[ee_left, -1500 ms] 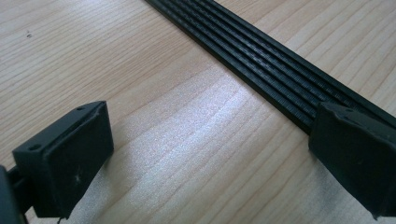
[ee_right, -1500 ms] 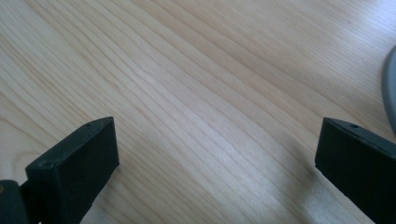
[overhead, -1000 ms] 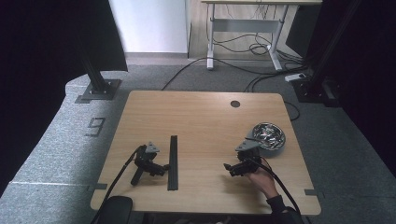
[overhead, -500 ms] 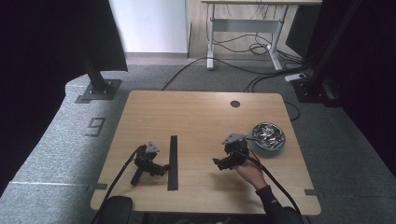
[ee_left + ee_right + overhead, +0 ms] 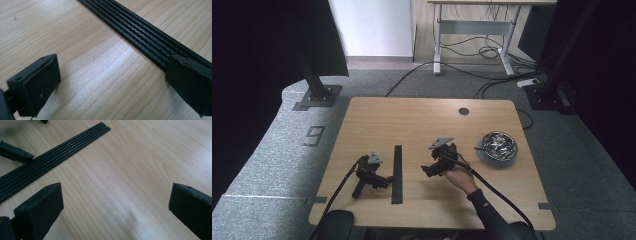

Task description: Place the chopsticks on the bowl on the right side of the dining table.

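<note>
High view: our right gripper has left the bowl by the table's right edge and now nears the rail mid-table, jaws spread; left gripper rests beside it, jaws spread.

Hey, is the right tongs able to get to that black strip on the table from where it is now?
Probably yes. The right tongs are open, pointing toward the black strip, with bare wood between them in the right gripper view.

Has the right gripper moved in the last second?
Yes. The right gripper has shifted left, away from the metal bowl and toward the black strip.
</note>
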